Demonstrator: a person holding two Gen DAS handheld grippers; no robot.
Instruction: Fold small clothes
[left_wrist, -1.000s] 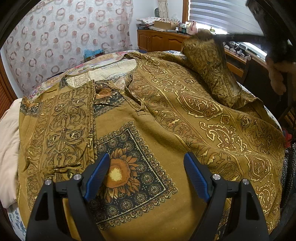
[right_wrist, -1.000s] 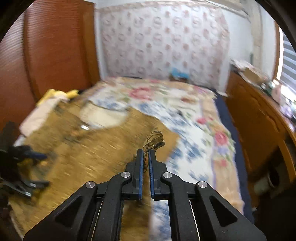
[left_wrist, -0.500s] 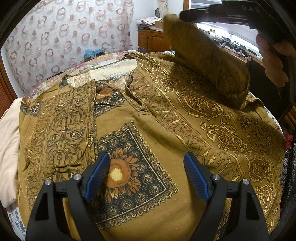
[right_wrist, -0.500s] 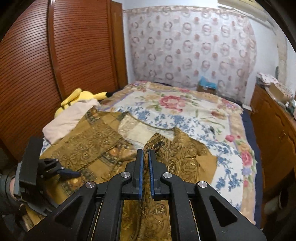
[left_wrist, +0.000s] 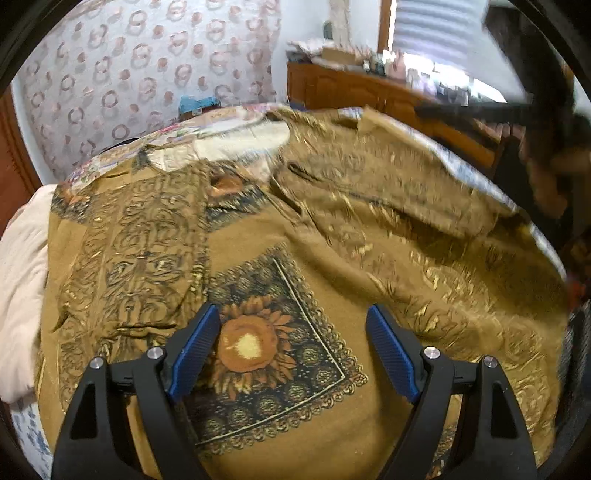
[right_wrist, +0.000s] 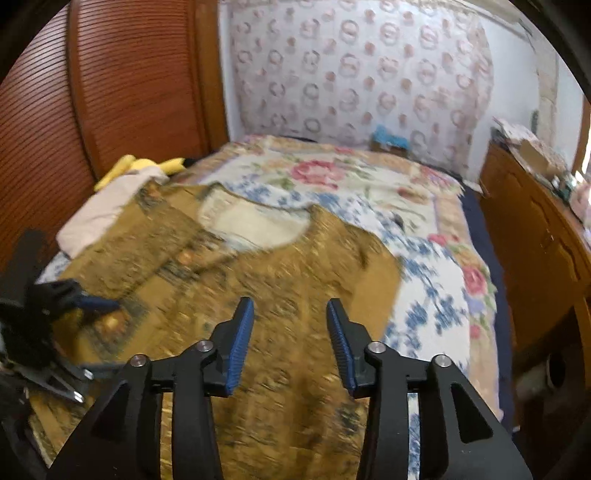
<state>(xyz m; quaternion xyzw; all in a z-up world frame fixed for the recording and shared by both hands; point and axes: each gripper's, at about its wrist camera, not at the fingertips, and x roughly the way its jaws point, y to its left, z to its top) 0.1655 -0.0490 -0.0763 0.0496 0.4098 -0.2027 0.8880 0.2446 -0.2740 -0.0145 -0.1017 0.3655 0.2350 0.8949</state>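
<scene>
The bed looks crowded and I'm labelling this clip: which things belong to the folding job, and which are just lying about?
Part of the job:
- mustard patterned garment, spread flat
- left gripper, open above it
- right gripper, jaws just opened, nothing between them

Just lying about:
- cream cloth
- yellow plush toy
- floral bedspread
- wooden dresser

A bedroom. Ahead of the right gripper lay a bed under a cream bedspread printed with pink and blue flowers (right_wrist: 424, 236). Beyond it hung a pale curtain patterned with brownish rings (right_wrist: 354, 74). To the left rose a reddish-brown ribbed wooden wardrobe (right_wrist: 110, 92). To the right ran a brown wooden cabinet (right_wrist: 535, 236), its top cluttered. Ahead and right of the left gripper, daylight came through a window with white slatted blinds (left_wrist: 436, 33).
</scene>
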